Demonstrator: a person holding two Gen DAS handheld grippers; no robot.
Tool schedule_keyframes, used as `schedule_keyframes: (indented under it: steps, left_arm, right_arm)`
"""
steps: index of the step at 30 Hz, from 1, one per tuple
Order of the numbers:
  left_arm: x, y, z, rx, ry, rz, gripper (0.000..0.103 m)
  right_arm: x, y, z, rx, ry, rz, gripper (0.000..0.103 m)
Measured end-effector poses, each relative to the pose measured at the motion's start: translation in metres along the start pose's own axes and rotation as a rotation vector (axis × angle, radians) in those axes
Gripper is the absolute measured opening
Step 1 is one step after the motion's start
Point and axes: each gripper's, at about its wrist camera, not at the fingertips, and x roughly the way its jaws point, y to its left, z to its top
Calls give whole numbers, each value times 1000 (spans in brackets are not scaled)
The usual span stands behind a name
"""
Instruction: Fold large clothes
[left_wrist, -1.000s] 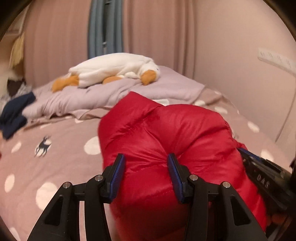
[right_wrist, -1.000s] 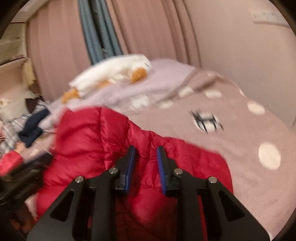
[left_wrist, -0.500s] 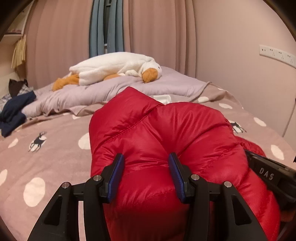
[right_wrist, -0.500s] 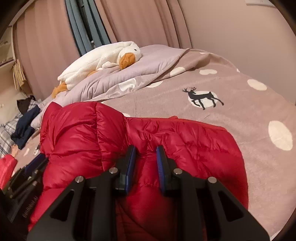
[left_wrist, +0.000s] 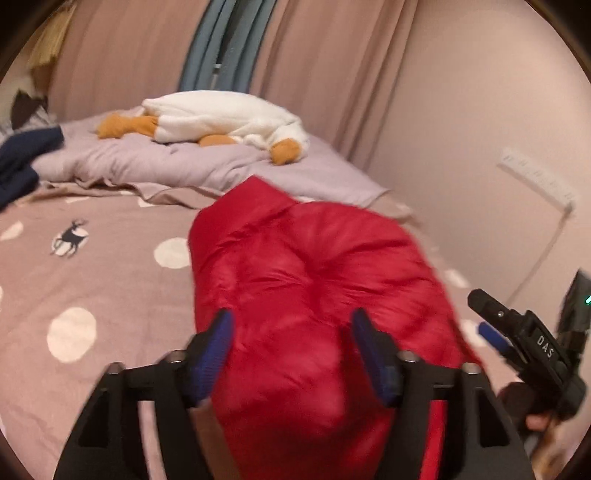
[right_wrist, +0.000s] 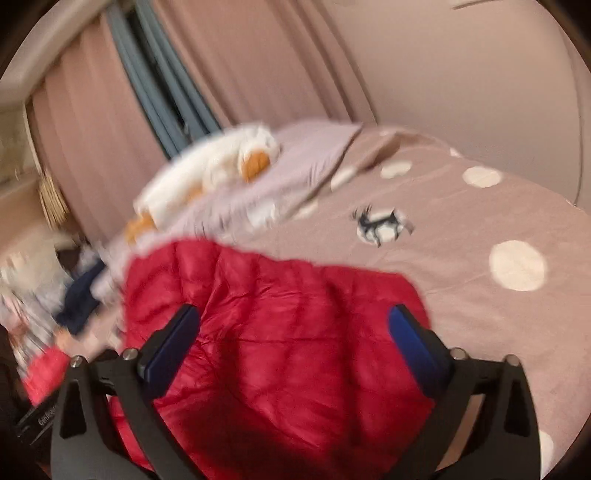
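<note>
A puffy red down jacket (left_wrist: 317, 295) lies folded in a bundle on the pink dotted bedspread (left_wrist: 92, 280); it also shows in the right wrist view (right_wrist: 280, 332). My left gripper (left_wrist: 291, 332) is open, its blue-padded fingers apart on either side of the jacket's near end. My right gripper (right_wrist: 295, 332) is wide open above the jacket with nothing between its fingers. The right gripper also shows at the right edge of the left wrist view (left_wrist: 495, 325).
A white plush goose (left_wrist: 229, 122) lies on a lilac pillow (left_wrist: 177, 166) at the head of the bed. Dark blue clothes (left_wrist: 22, 158) lie at the far left. Pink curtains and a wall with a socket strip (left_wrist: 535, 177) stand behind and to the right.
My right gripper has let go of the jacket and opened wide, drawing back. My left gripper has opened wider. Both views are blurred by motion.
</note>
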Motion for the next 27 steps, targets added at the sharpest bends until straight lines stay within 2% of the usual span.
schedule_keyframes:
  steps: [1,2,3,5,9,11,14,17,19,22,25,27]
  left_arm:
    - [-8,3,-1,-9,-16,-13,95]
    - [-18,8,-4,-33,-48,-16,103]
    - [-25,15,-7,-65,-76,-9,103]
    - [-25,26,-11,-115,-65,-8,102]
    - [4,64,-19,-327,107,-101,103]
    - [23,78,-30,-428,188,-169,102]
    - [47,78,-38,-469,279,-265,102]
    - [79,72,-50,-548,387,-458,102]
    - [92,63,-52,-542,410,-490,102]
    - [107,47,-49,-439,433,-502,103]
    - [116,44,-48,-443,424,-503,102]
    - [117,38,-48,-436,409,-466,99]
  right_arm:
    - [-14,-6,2,32,-13,46,102]
    - [-24,-12,2,60,-24,78,102]
    - [-32,-18,1,85,-30,96,103]
    - [-39,-31,-3,129,-1,99,103]
    - [-29,-51,-17,221,108,87,103]
    - [-16,-61,-26,301,189,143,103]
    - [10,-62,-42,355,307,275,103]
    - [38,-54,-60,353,405,348,103]
    - [40,-42,-62,317,399,356,103]
    - [53,-24,-71,339,457,453,103]
    - [62,-8,-77,312,451,416,101]
    - [62,-7,-79,329,440,433,84]
